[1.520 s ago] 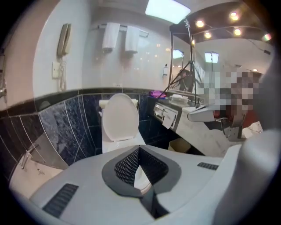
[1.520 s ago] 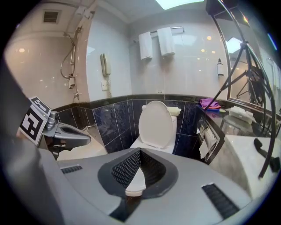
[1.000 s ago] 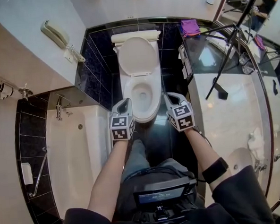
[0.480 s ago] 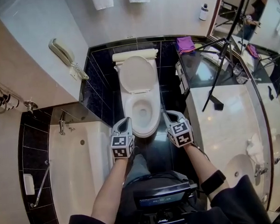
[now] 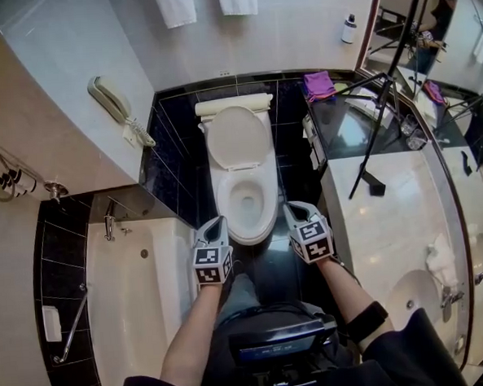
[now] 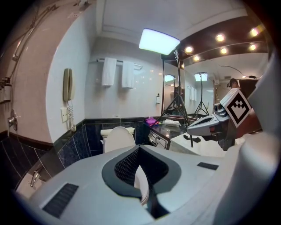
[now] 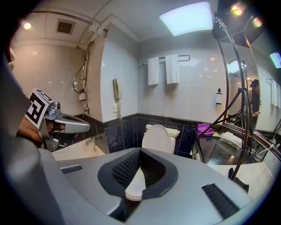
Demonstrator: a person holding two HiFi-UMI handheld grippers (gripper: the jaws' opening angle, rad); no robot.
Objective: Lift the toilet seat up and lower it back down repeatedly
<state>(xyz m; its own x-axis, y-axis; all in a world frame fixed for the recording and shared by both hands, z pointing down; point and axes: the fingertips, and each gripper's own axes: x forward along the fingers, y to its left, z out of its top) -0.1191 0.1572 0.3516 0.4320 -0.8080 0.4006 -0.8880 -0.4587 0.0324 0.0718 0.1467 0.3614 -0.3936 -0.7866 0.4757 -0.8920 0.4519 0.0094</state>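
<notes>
Toilet seat (image 5: 269,196) appears down on the bowl (image 5: 245,204); lid (image 5: 236,137) upright against tank (image 5: 233,104). Left tool (image 5: 218,222) and right tool (image 5: 295,208): jaws closed, nothing gripped, approx. level w/ bowl front, one per side, clear of seat. Next step, as judged: hook a closed tip under seat front edge, raise in an arc about rear hinge (image 5: 240,167), lower w/o dropping.

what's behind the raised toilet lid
Behind the raised lid only the top strip of the white tank shows, set against the dark tiled wall. The lid covers the rest of the tank's front, so nothing there can be seen.
</notes>
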